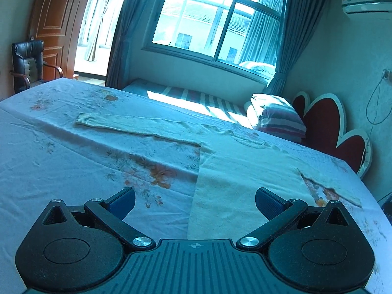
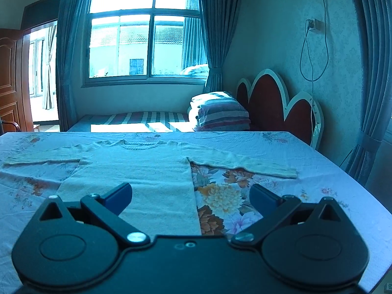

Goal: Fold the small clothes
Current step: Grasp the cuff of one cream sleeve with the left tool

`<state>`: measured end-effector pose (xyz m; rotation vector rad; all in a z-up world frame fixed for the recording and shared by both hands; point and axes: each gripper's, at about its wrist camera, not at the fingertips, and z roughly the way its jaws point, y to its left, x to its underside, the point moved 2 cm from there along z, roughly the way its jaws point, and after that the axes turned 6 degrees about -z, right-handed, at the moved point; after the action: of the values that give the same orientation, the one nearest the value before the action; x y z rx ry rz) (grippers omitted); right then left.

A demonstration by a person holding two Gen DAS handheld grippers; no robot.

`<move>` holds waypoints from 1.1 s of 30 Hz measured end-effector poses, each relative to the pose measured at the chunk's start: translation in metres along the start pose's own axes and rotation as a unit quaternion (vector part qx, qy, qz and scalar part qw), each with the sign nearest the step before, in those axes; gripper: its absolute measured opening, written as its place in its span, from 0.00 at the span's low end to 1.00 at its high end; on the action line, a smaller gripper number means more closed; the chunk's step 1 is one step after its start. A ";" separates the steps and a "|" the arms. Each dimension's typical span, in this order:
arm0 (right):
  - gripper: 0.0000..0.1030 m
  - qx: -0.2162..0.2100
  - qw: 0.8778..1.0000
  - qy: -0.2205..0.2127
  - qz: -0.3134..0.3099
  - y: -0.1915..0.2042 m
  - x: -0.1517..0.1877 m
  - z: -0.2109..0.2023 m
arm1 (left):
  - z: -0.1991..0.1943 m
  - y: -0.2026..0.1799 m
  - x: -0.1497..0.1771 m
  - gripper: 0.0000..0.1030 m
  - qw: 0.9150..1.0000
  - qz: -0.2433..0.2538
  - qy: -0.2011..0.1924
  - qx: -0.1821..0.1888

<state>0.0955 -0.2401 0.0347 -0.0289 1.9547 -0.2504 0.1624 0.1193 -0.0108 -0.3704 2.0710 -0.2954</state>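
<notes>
While the room beyond holds a window, a striped bed and a scalloped headboard, the working surface is a counter covered in a floral sheet, and it is the largest item under review. Its right edge falls away close behind the sweater's right cuff, and the far edge runs just past the collar; open sheet remains on both sides of the garment body, ample for sweeping a sleeve inward. The sweater is a pale knit, laid flat and face up with the collar away from the operator and the hem nearest, evidently spread this way so that sleeves and sides can be folded toward the centre line. No fold appears made; I judge the task at its outset. The left sleeve extends straight out across the sheet, its ribbed cuff clear of any edge. The right sleeve angles slightly downward toward the counter's right side, with less margin beyond it. The left tool hovers low near the hem's left corner, its jaws spread wide with nothing between them. The right tool is likewise wide open and empty, poised over the hem's right side, straddling the garment edge and the floral print. Both appear placed for a first pinch, though whether hem or sleeve is intended cannot be determined.
</notes>
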 end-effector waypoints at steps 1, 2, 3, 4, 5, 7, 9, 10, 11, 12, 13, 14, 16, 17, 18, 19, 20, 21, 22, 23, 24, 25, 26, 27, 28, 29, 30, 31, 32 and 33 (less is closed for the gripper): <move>1.00 0.003 1.000 0.000 -0.001 -0.002 -0.007 0.011 | 0.018 0.011 -0.013 0.99 1.000 -0.018 0.000 0.005; 1.00 0.004 1.000 -0.004 -0.001 -0.004 -0.013 0.021 | 0.035 0.021 -0.023 0.99 0.999 -0.034 -0.002 0.006; 1.00 0.006 1.000 -0.010 -0.003 -0.005 -0.019 0.032 | 0.052 0.032 -0.033 0.99 0.999 -0.048 -0.003 -0.009; 1.00 0.006 1.000 -0.013 -0.006 -0.006 -0.024 0.043 | 0.073 0.046 -0.046 0.99 0.997 -0.070 -0.006 -0.018; 1.00 0.008 1.000 -0.013 -0.009 -0.008 -0.029 0.057 | 0.091 0.061 -0.057 0.99 0.996 -0.088 -0.015 -0.025; 1.00 0.019 1.000 -0.010 -0.011 -0.016 -0.038 0.088 | 0.129 0.088 -0.078 0.93 0.991 -0.120 -0.019 -0.052; 1.00 0.023 1.000 -0.002 -0.002 -0.025 -0.044 0.116 | 0.171 0.123 -0.099 0.63 0.983 -0.174 -0.020 -0.062; 1.00 0.028 1.000 0.002 0.002 -0.031 -0.045 0.131 | 0.189 0.138 -0.107 0.63 0.978 -0.195 -0.024 -0.071; 1.00 0.032 0.999 0.007 0.005 -0.035 -0.046 0.144 | 0.211 0.158 -0.114 0.63 0.971 -0.218 -0.026 -0.088; 1.00 0.035 0.999 0.013 0.007 -0.040 -0.046 0.156 | 0.230 0.175 -0.118 0.63 0.963 -0.250 -0.017 -0.097; 1.00 0.037 0.999 0.023 0.012 -0.045 -0.044 0.171 | 0.246 0.191 -0.121 0.63 0.955 -0.281 -0.013 -0.097; 1.00 0.038 0.999 0.030 0.017 -0.048 -0.044 0.181 | 0.258 0.202 -0.123 0.63 0.951 -0.292 -0.016 -0.101; 1.00 0.037 0.998 0.045 0.020 -0.052 -0.041 0.201 | 0.282 0.222 -0.122 0.63 0.943 -0.305 -0.008 -0.131; 1.00 0.039 0.998 0.048 0.016 -0.051 -0.041 0.209 | 0.291 0.232 -0.119 0.63 0.937 -0.326 -0.001 -0.125; 1.00 0.042 0.998 0.051 0.013 -0.050 -0.040 0.215 | 0.300 0.240 -0.115 0.63 0.931 -0.342 0.006 -0.123; 1.00 0.044 0.997 0.056 0.010 -0.048 -0.040 0.221 | 0.305 0.246 -0.112 0.63 0.929 -0.349 0.001 -0.120; 1.00 0.046 0.997 0.059 0.009 -0.047 -0.039 0.224 | 0.311 0.254 -0.112 0.63 0.928 -0.357 -0.008 -0.109; 1.00 0.049 0.997 0.061 0.009 -0.046 -0.039 0.226 | 0.317 0.259 -0.112 0.63 0.926 -0.364 -0.011 -0.100; 1.00 0.053 0.996 0.064 0.010 -0.046 -0.042 0.230 | 0.322 0.263 -0.112 0.63 0.926 -0.366 -0.012 -0.095; 1.00 0.056 0.996 0.065 0.009 -0.044 -0.043 0.231 | 0.329 0.268 -0.114 0.63 0.927 -0.366 -0.013 -0.086; 1.00 0.060 0.996 0.065 0.008 -0.042 -0.043 0.230 | 0.334 0.271 -0.114 0.63 0.927 -0.367 -0.014 -0.079; 1.00 0.064 0.996 0.065 0.008 -0.041 -0.044 0.228 | 0.340 0.275 -0.116 0.63 0.926 -0.370 -0.015 -0.071; 1.00 0.068 0.995 0.066 0.009 -0.040 -0.045 0.227 | 0.344 0.277 -0.115 0.63 0.926 -0.372 -0.018 -0.065; 1.00 0.073 0.995 0.065 0.013 -0.039 -0.047 0.225 | 0.348 0.278 -0.115 0.62 0.926 -0.373 -0.020 -0.057; 1.00 0.079 0.995 0.063 0.017 -0.038 -0.049 0.221 | 0.352 0.279 -0.114 0.61 0.927 -0.369 -0.022 -0.054; 1.00 0.084 0.994 0.061 0.021 -0.037 -0.051 0.216 | 0.356 0.278 -0.114 0.52 0.931 -0.360 -0.022 -0.059; 1.00 0.087 0.994 0.058 0.024 -0.036 -0.052 0.212 | 0.360 0.276 -0.114 0.39 0.934 -0.352 -0.018 -0.064; 1.00 0.092 0.994 0.056 0.030 -0.037 -0.053 0.209 | 0.364 0.279 -0.114 0.31 0.935 -0.349 -0.014 -0.068; 1.00 0.096 0.993 0.057 0.038 -0.038 -0.054 0.206 | 0.367 0.280 -0.114 0.14 0.935 -0.346 -0.010 -0.074; 1.00 0.098 0.992 0.060 0.045 -0.039 -0.054 0.205 | 0.371 0.283 -0.113 0.05 0.936 -0.343 -0.005 -0.080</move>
<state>0.3001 -0.3043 0.0165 0.2062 2.0357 -0.3924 0.4983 0.4022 -0.2061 -1.1956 1.8960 -0.5338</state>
